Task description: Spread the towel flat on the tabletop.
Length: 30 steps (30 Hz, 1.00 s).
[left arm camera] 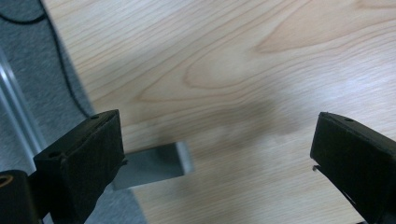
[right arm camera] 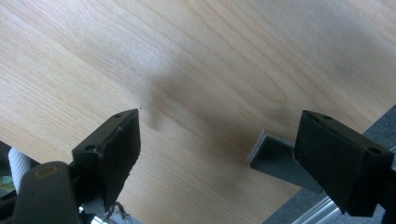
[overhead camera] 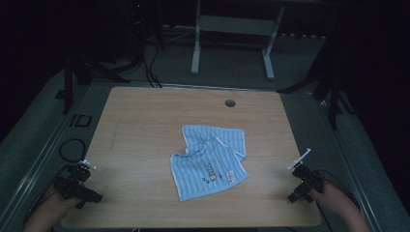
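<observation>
A light blue striped towel [overhead camera: 209, 160] lies crumpled and partly folded at the middle of the wooden table [overhead camera: 145, 121], with a small printed patch near its front edge. My left gripper [overhead camera: 77, 186] rests at the table's front left corner, well left of the towel. In the left gripper view its jaws stand wide apart over bare wood [left arm camera: 224, 70], with nothing between them. My right gripper [overhead camera: 303, 181] sits at the front right edge, right of the towel. Its jaws are also spread wide over bare wood [right arm camera: 210, 84].
A round cable hole [overhead camera: 230, 103] sits near the table's far edge. Grey carpet [overhead camera: 232, 67] surrounds the table, with white desk legs [overhead camera: 196, 48] behind and dark stands at both sides. A black cable loop [overhead camera: 72, 150] lies off the left edge. A grey bracket [left arm camera: 154, 163] juts from the table edge.
</observation>
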### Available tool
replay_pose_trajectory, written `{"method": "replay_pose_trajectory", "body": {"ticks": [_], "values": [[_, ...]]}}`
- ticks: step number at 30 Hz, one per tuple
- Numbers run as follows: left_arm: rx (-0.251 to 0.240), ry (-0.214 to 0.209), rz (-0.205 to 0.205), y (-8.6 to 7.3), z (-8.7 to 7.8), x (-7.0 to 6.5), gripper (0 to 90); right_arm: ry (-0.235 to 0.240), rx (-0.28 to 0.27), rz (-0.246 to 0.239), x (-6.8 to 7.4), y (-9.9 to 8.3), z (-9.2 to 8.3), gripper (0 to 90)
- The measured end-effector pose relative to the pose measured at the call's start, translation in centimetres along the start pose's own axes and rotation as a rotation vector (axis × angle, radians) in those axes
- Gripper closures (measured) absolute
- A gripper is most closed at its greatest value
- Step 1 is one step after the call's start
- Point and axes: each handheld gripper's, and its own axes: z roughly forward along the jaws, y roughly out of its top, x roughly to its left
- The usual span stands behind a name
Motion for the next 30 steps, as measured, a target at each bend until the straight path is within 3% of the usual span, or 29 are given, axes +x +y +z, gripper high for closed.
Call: {"method": "replay_pose_trajectory", "body": {"ticks": [4, 11, 17, 25, 30], "values": [[0.006, 0.007, 0.037, 0.5, 0.4, -0.7, 2.7, -0.002, -0.021, -0.009, 0.1, 0.4, -0.2, 14.2], [-0.022, -0.037, 0.074, 2.0, 0.8, -2.1, 2.7, -0.001, -0.073, -0.049, 0.5, 1.2, -0.4, 13.8], [-0.023, -0.045, 0.128, 3.4, 1.1, -3.6, 2.8, -0.008, -0.118, -0.086, 0.9, 1.9, -0.8, 13.9], [-0.026, -0.051, 0.192, 5.6, 1.0, -5.5, 2.8, -0.021, -0.159, -0.063, 1.3, 3.9, -1.3, 13.8], [-0.032, -0.058, 0.237, 7.2, 0.8, -6.7, 2.8, -0.039, -0.151, -0.078, 1.7, 5.1, -1.5, 14.9]]}}
